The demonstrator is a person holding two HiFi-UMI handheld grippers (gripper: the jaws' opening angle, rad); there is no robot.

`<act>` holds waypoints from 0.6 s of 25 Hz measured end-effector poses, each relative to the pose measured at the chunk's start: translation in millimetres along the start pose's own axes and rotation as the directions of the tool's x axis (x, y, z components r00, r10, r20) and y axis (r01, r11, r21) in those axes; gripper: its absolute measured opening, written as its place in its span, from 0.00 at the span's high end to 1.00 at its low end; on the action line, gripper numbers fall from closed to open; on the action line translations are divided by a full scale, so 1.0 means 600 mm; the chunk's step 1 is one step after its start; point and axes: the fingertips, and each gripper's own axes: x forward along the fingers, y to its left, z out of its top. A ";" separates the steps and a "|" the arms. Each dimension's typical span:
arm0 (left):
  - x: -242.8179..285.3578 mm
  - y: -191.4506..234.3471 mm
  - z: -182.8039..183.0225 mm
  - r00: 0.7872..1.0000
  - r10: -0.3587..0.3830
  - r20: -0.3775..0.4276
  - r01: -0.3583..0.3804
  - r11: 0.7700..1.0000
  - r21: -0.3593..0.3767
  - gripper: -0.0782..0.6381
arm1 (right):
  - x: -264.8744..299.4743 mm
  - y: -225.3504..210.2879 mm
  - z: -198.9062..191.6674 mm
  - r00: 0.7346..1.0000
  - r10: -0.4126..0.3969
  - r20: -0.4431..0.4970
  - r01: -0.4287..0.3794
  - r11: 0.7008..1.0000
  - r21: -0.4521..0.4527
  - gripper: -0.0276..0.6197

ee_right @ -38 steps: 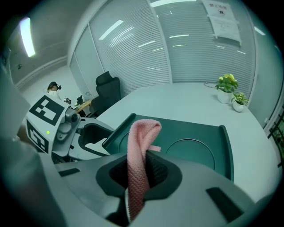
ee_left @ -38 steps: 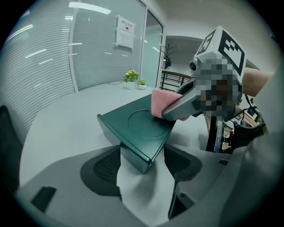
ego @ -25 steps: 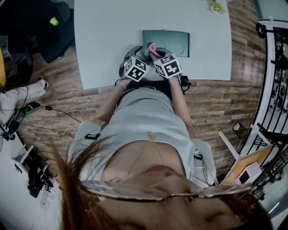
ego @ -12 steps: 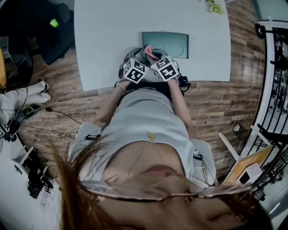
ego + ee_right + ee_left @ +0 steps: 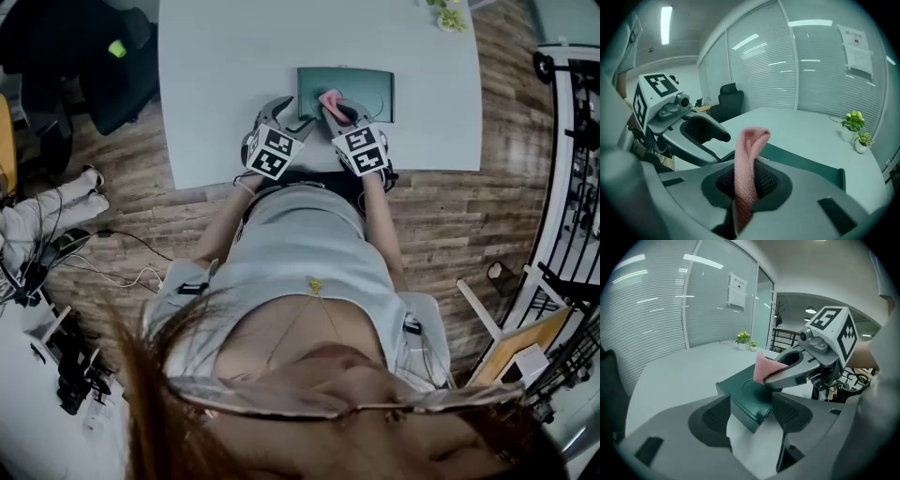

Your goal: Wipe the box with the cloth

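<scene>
A dark green flat box [image 5: 361,92] lies on the pale grey table [image 5: 225,66], near its front edge. My right gripper [image 5: 335,108] is shut on a pink cloth [image 5: 329,99] and holds it over the box's left part. In the right gripper view the cloth [image 5: 749,159] stands up folded between the jaws, with the box [image 5: 806,161] beyond it. My left gripper [image 5: 284,114] is open and holds nothing, just left of the box. In the left gripper view the box's near corner [image 5: 749,404] lies between the open jaws, and the cloth [image 5: 764,369] rests on the lid.
Small potted plants [image 5: 453,13] stand at the table's far right corner. A black office chair [image 5: 103,66] is left of the table. A metal rack [image 5: 570,141] stands on the wood floor at right. The person's body is close against the table's front edge.
The two grippers have drawn apart. The right one has carried the cloth rightward over the box lid, and the left one has shifted a little left.
</scene>
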 end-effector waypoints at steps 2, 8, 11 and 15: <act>-0.004 -0.002 0.015 0.999 0.002 0.034 -0.001 1.000 -0.004 0.58 | -0.012 -0.008 0.008 0.999 -0.023 0.031 0.023 1.000 0.004 0.89; -0.020 -0.019 0.059 0.992 -0.008 0.124 0.007 1.000 0.008 0.79 | -0.052 -0.019 0.046 0.988 -0.072 0.138 0.073 0.997 -0.005 0.89; -0.034 -0.035 0.091 0.983 -0.031 0.181 0.030 1.000 0.007 0.82 | -0.076 -0.022 0.068 0.977 -0.094 0.191 0.093 0.996 0.014 0.89; -0.059 -0.049 0.139 0.964 -0.060 0.261 0.064 0.998 -0.005 0.83 | -0.113 -0.025 0.107 0.953 -0.112 0.281 0.101 0.993 0.053 0.89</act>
